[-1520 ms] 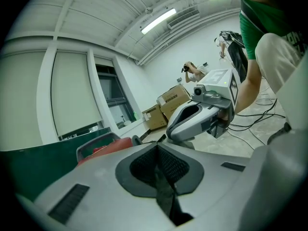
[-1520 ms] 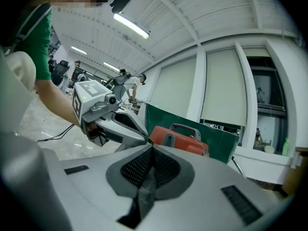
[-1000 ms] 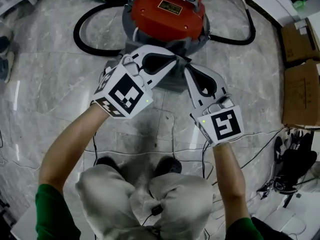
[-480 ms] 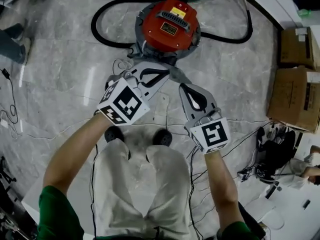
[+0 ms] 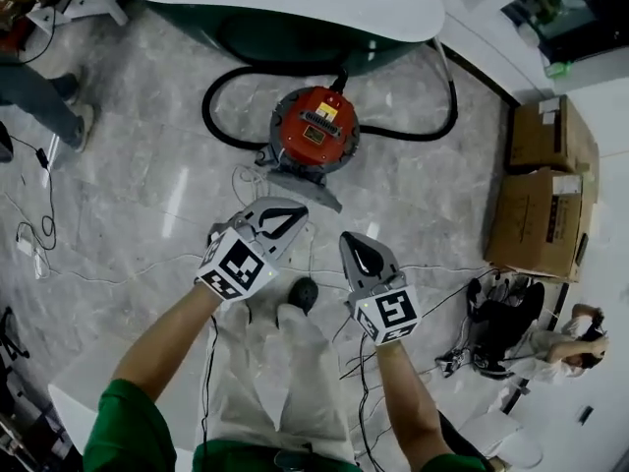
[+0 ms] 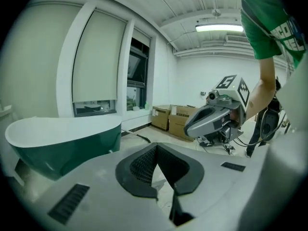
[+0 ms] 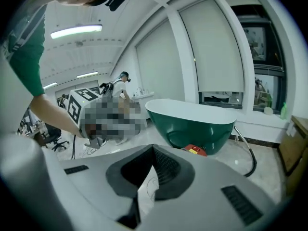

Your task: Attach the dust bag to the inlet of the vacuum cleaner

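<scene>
Two claws side by side above the pale marble floor (image 5: 128, 195), near the wearer and well apart from the vacuum cleaner (image 5: 314, 131).

Left claw (image 5: 300, 209): jaws closed tip to tip, nothing between them; only floor visible through the gap behind the tips in the left gripper view. Marker cube toward the wearer, bare forearm behind it.

Right claw (image 5: 346, 236): jaws likewise closed tip to tip, nothing held. Positioned just right of the left claw, not touching it.

Vacuum cleaner: red round top, upright on the floor, farther out than both claws and just near of the tub (image 5: 285, 8). Black hose (image 5: 224, 116) looped on the floor to its left and right.

Grey flat piece (image 5: 307, 193): on the floor at the near side of the vacuum cleaner, touching its base. Dust bag or not: cannot tell from these views.

Tub: dark green body, white rim, at the far edge of the scene.

Several cardboard boxes (image 5: 541, 185): stacked at the right, against the wall.

Thin cables (image 5: 118, 278): loose on the floor at left and near right.

One other person's legs (image 5: 39, 101): far left.

Black shoes (image 5: 305, 291) of the wearer: directly below and between the claws.
</scene>
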The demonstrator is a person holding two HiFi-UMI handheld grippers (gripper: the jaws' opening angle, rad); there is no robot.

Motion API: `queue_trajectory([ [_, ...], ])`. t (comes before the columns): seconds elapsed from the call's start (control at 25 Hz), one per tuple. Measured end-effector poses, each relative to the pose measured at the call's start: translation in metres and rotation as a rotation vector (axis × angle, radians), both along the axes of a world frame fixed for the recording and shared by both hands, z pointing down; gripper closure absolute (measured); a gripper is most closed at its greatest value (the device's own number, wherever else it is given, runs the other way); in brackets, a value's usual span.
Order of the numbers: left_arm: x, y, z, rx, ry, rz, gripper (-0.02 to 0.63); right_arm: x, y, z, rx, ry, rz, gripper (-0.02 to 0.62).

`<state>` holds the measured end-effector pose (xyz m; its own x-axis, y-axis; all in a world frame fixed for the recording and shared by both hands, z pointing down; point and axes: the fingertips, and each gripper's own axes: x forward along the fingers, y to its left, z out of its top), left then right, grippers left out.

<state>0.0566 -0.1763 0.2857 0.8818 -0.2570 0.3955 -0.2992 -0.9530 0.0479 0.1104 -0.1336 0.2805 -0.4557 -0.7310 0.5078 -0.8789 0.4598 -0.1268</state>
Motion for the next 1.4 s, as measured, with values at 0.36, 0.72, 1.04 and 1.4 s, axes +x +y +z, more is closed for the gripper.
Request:
queue_trajectory([
  [0.36,-0.02,0.03,-0.142,-0.057,0.079,-0.11,0.602,-0.018,0.021,-0.145,0.035,-0.018,0.046,0.587],
  [0.72,-0.027,0.055,-0.254,-0.01,0.162,-0.169,0.603,-0.024,0.043,-0.254,0.125,-0.007,0.052,0.587],
  [1.04,-0.041,0.065,-0.302,-0.008,0.263,-0.21,0.601,-0.035,0.059,-0.294,0.162,-0.035,0.082,0.586],
  [1.4,-0.058,0.08,-0.327,0.026,0.285,-0.241,0.602,-0.04,0.063,-0.319,0.209,-0.077,0.1,0.587],
])
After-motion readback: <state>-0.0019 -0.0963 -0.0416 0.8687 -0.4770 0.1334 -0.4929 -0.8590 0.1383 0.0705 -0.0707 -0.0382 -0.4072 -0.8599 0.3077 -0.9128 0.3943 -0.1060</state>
